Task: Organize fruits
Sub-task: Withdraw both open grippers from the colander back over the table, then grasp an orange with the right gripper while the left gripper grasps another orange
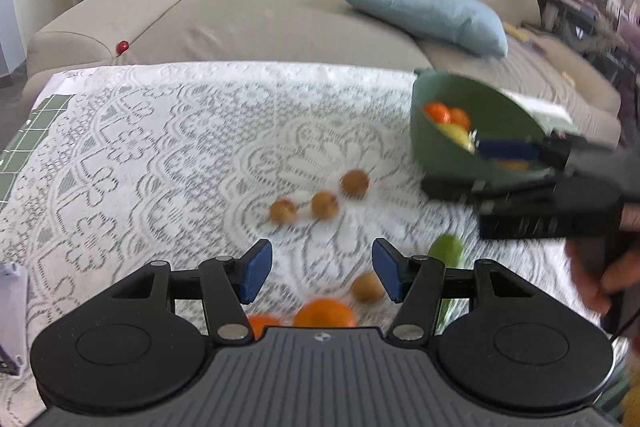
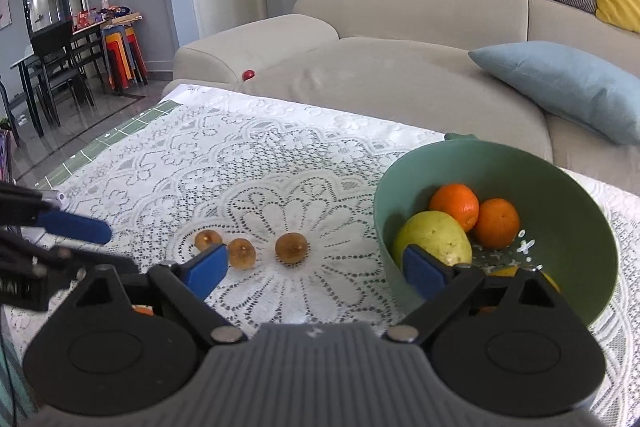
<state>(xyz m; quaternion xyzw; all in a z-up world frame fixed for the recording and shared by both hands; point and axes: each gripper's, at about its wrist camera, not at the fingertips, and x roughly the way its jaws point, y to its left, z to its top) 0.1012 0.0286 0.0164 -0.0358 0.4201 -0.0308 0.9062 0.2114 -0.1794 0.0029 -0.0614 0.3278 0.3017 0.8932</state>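
A green bowl (image 2: 568,211) on the lace-covered table holds two oranges (image 2: 456,205), a yellow-green fruit (image 2: 434,237) and more fruit hidden behind my fingers. My right gripper (image 2: 316,269) is open and empty, its right finger over the bowl's near rim. Three small brown fruits (image 2: 291,247) lie on the cloth left of the bowl. My left gripper (image 1: 320,269) is open and empty above a brown fruit (image 1: 366,287), two oranges (image 1: 324,313) and a green fruit (image 1: 446,249). The bowl (image 1: 448,147) shows at right there, with the right gripper (image 1: 504,147) at it.
A beige sofa (image 2: 400,75) with a blue cushion (image 2: 560,87) stands just behind the table. A small red ball (image 2: 249,74) lies on the sofa. A white object (image 1: 12,311) sits at the table's left edge. Dining chairs and stools (image 2: 120,55) stand far left.
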